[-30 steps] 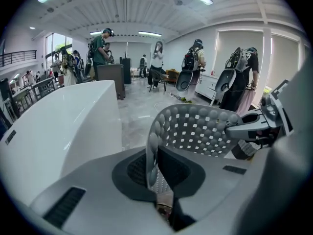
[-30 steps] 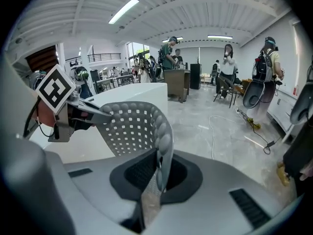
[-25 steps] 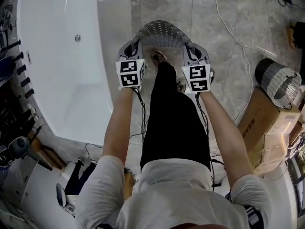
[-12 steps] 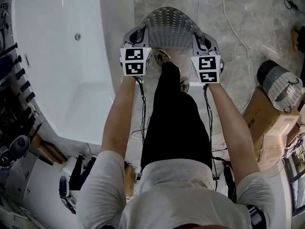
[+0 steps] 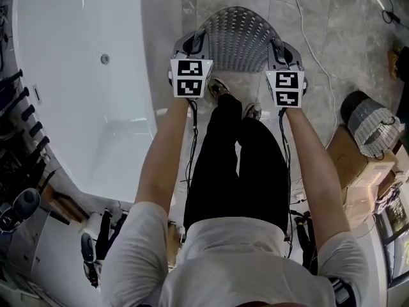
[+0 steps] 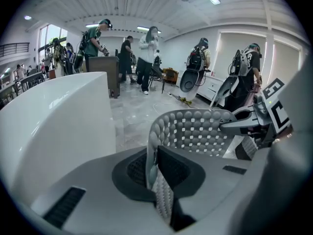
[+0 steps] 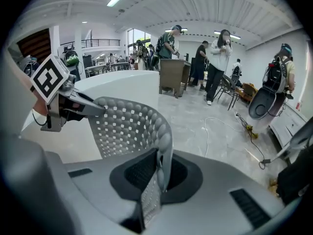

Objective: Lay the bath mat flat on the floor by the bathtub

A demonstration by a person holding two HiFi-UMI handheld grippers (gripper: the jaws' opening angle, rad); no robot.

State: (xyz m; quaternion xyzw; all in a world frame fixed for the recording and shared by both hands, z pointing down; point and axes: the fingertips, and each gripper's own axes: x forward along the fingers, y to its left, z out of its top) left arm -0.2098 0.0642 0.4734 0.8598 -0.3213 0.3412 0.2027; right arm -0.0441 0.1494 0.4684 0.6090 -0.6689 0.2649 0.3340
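A grey perforated bath mat [image 5: 238, 38] hangs arched between my two grippers above the marble floor [image 5: 332, 50], just right of the white bathtub [image 5: 83, 88]. My left gripper [image 5: 195, 43] is shut on the mat's left edge; in the left gripper view the bath mat [image 6: 195, 131] curves away from the jaws to the right gripper [image 6: 252, 124]. My right gripper [image 5: 278, 47] is shut on the right edge; in the right gripper view the bath mat [image 7: 129, 126] arcs left to the left gripper [image 7: 73, 106]. The mat's lower part is hidden behind my legs.
A white cable [image 5: 313, 37] snakes over the floor to the right. Cardboard boxes [image 5: 358, 165] and a rolled grey mat [image 5: 370, 117] lie at far right. Equipment racks [image 5: 19, 139] crowd the left edge. Several people [image 7: 217, 62] stand in the room beyond.
Both grippers have moved forward, away from my body, and spread a little apart, carrying the mat with them. The mat's arch looks wider now.
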